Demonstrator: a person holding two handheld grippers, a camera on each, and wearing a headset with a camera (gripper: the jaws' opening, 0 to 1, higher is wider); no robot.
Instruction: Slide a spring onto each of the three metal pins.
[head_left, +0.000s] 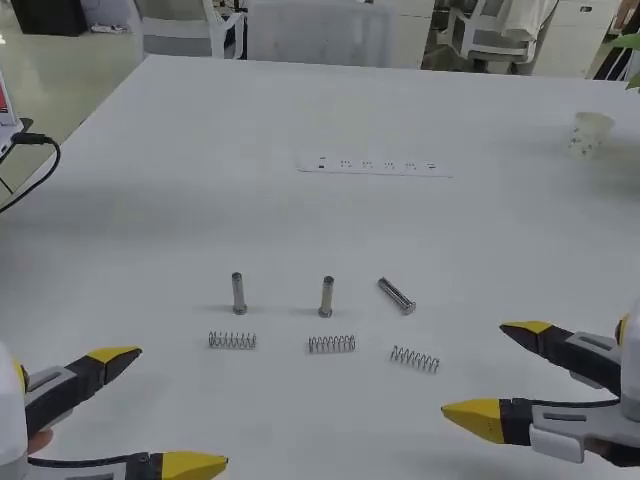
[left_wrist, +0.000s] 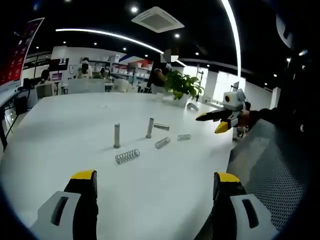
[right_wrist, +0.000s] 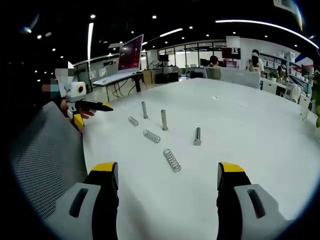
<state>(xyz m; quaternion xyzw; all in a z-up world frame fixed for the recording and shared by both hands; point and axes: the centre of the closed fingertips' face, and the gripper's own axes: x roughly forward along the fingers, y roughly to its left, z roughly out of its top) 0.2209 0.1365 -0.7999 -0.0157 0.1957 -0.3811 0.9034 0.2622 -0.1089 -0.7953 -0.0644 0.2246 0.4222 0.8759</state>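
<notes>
- Steel coils lie in a row on the white tabletop (head_left: 480, 230): the left silver coil spring (head_left: 232, 341), the middle silver coil spring (head_left: 331, 344) and the right silver coil spring (head_left: 414, 359). In the head view each has its long axis running roughly 9 to 3 o'clock.
- Just beyond each spring, toward 12 o'clock, is a pin. The left grey metal pin (head_left: 238, 293) and the middle grey metal pin (head_left: 326, 297) stand upright. The right grey metal pin (head_left: 396, 295) lies on its side, its wider end toward 4 o'clock.
- The yellow-tipped right gripper (head_left: 495, 370) has its jaws spread wide and holds nothing. The right silver coil spring lies near it at about 10 o'clock — the closest pairing, I judge.
- The yellow-tipped left gripper (head_left: 160, 410) is also spread and empty, with the left silver coil spring at about 1 o'clock.
- No spring is on a pin yet — the fallen pin will likely need steadying or standing up first.
- There is ample room to move: the white power strip (head_left: 372, 165) and the translucent plastic cup (head_left: 592, 133) sit well apart, toward 12 and 2 o'clock.
</notes>
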